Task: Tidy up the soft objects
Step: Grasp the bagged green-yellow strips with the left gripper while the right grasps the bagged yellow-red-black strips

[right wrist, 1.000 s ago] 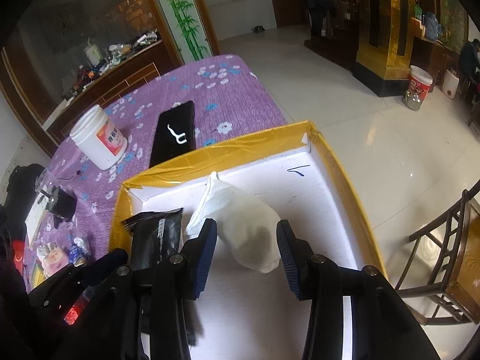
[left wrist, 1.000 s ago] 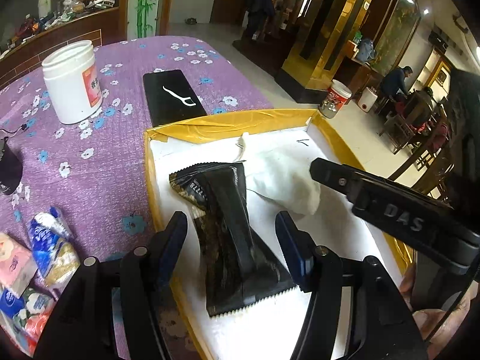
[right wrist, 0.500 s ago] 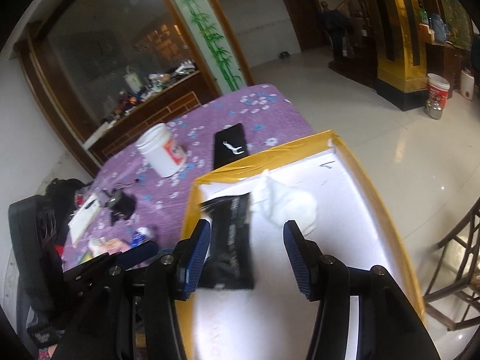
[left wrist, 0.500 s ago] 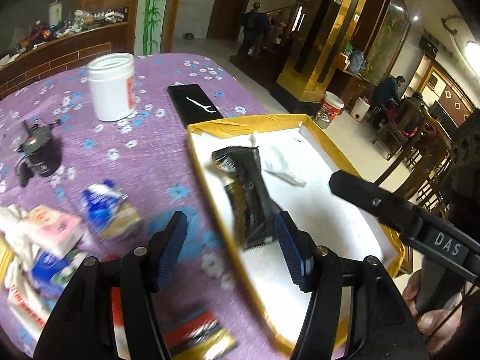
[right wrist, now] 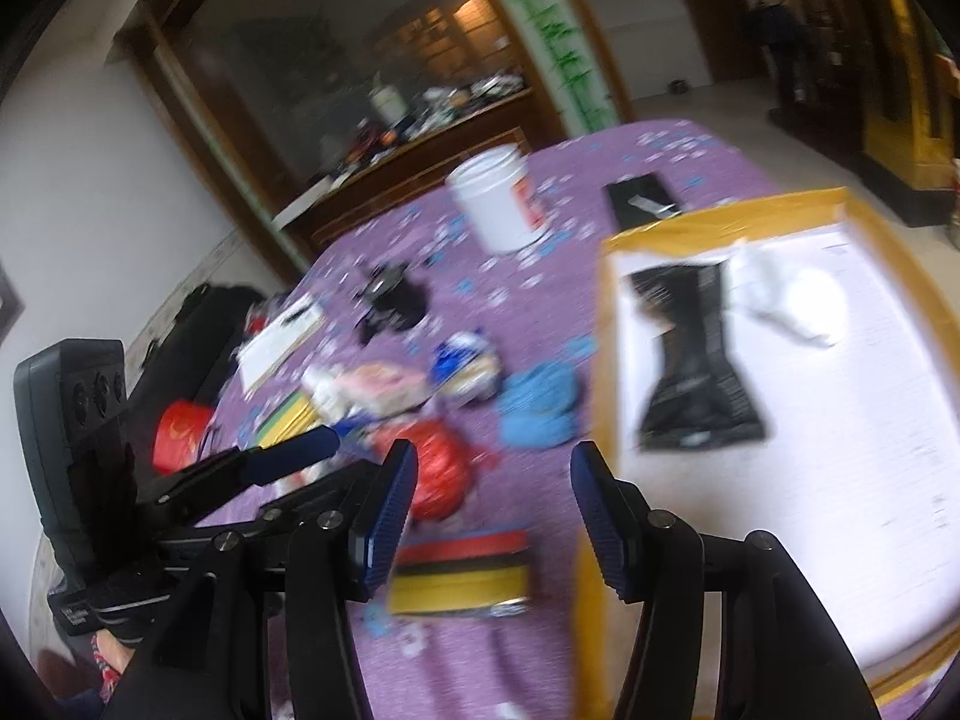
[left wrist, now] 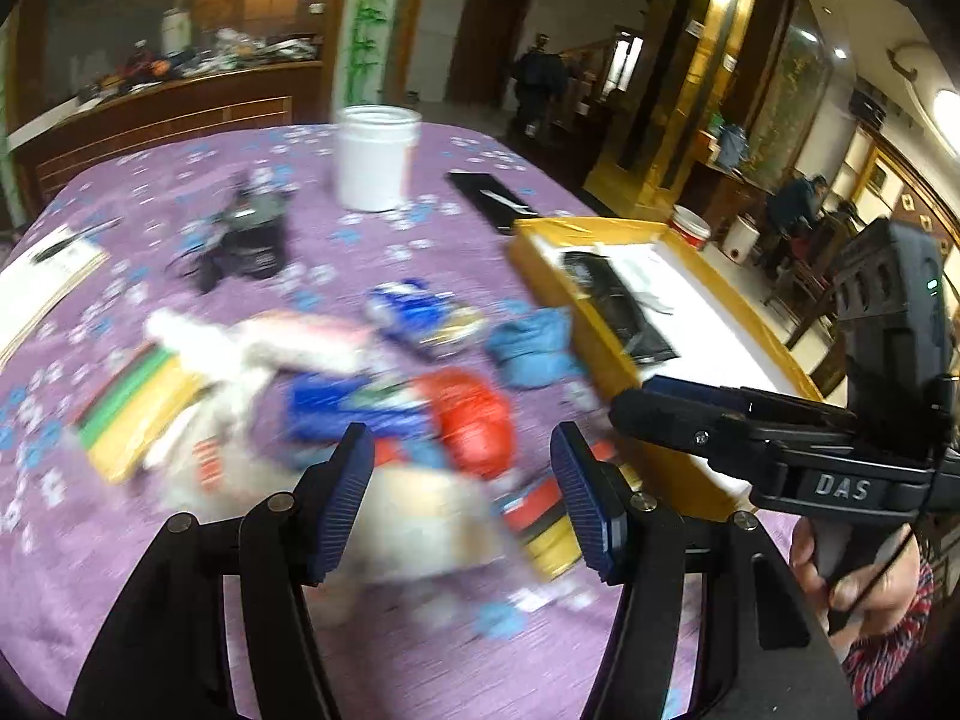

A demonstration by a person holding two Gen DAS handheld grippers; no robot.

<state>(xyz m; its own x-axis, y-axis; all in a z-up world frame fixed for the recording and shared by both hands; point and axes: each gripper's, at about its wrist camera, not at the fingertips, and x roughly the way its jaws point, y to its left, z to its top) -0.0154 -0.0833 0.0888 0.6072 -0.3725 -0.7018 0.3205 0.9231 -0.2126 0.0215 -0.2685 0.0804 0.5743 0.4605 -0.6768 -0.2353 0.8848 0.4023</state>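
A yellow-rimmed box (right wrist: 708, 228) with a white floor holds a black pouch (right wrist: 696, 360) and a white soft bag (right wrist: 792, 300); the box shows too in the left wrist view (left wrist: 600, 354). Left of it on the purple cloth lies a blurred heap of soft packets: a red one (left wrist: 474, 414), a blue one (left wrist: 528, 348), a blue-white one (left wrist: 420, 318) and a pink-white one (left wrist: 300, 342). My left gripper (left wrist: 462, 498) is open and empty above the heap. My right gripper (right wrist: 492, 516) is open and empty over the box's left rim.
A white tub (left wrist: 375, 156), a black flat case (left wrist: 492, 201), a black device with cable (left wrist: 252, 234) and a notepad (left wrist: 42, 270) lie farther back on the table. A red-and-yellow flat pack (right wrist: 462, 576) lies near the front edge. Chairs stand right of the table.
Both grippers have pulled back and swung left, away from the box and over the heap of packets. The black pouch and the white bag stay in the box.
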